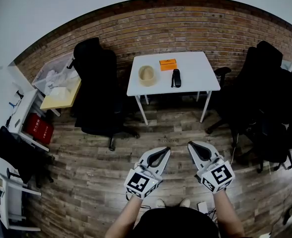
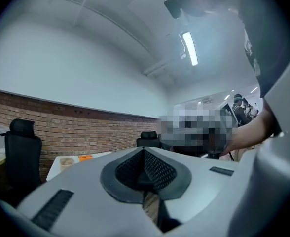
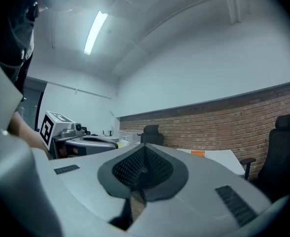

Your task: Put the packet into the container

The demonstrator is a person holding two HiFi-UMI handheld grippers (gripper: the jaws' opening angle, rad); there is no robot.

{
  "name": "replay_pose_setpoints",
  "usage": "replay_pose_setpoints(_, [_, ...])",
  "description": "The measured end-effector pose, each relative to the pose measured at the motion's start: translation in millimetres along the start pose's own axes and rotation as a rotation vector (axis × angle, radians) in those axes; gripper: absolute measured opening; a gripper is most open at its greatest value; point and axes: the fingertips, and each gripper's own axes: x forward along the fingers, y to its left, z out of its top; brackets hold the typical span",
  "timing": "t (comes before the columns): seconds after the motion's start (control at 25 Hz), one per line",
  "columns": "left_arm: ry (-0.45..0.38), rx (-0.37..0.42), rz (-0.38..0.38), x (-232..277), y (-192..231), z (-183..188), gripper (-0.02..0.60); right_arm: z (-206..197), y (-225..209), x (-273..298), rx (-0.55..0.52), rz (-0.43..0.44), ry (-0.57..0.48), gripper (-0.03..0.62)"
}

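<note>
- Down at 6 o'clock in the head view, the left gripper [image 1: 162, 152] and the right gripper [image 1: 194, 148] hang side by side over the wooden floor [image 1: 86, 182], tips aimed toward 12 o'clock.
- Both pairs of jaws are pressed fully together with nothing between them. Each gripper's own view shows the ribbed pads meeting and no load.
- Well apart from them, at 12 o'clock, stands the white table [image 1: 198, 71], with floor between it and the person.
- On that table sits the orange packet [image 1: 168, 63], lying flat and untouched near the far edge.
- The container [image 1: 147, 75], a round beige bowl, is near the packet at about its 8 o'clock, and it looks empty from here.
- A slim black object [image 1: 176, 78] lies at the packet's 5 o'clock, not part of the job as far as I can judge.
- A black office chair [image 1: 99, 83] stands at the table's 9 o'clock.
- Score so far, by my reading: nothing done. The approach, opening a gripper, the pick-up and the drop into the container are all left.
</note>
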Motion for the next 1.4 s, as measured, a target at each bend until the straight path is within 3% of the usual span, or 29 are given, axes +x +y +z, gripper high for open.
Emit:
replay_pose_setpoints(0.8, [0.029, 0.009, 0.013, 50.3, -41.9, -0.9, 0.008, -19.7, -63.0, -55.4, 0.037, -0.008, 0.008, 0.0])
replay_pose_setpoints(1.4, [0.039, 0.004, 0.013, 105.3, 7.5, -16.7, 0.008, -26.3, -122.1, -9.0, 0.042, -0.019, 0.011, 0.0])
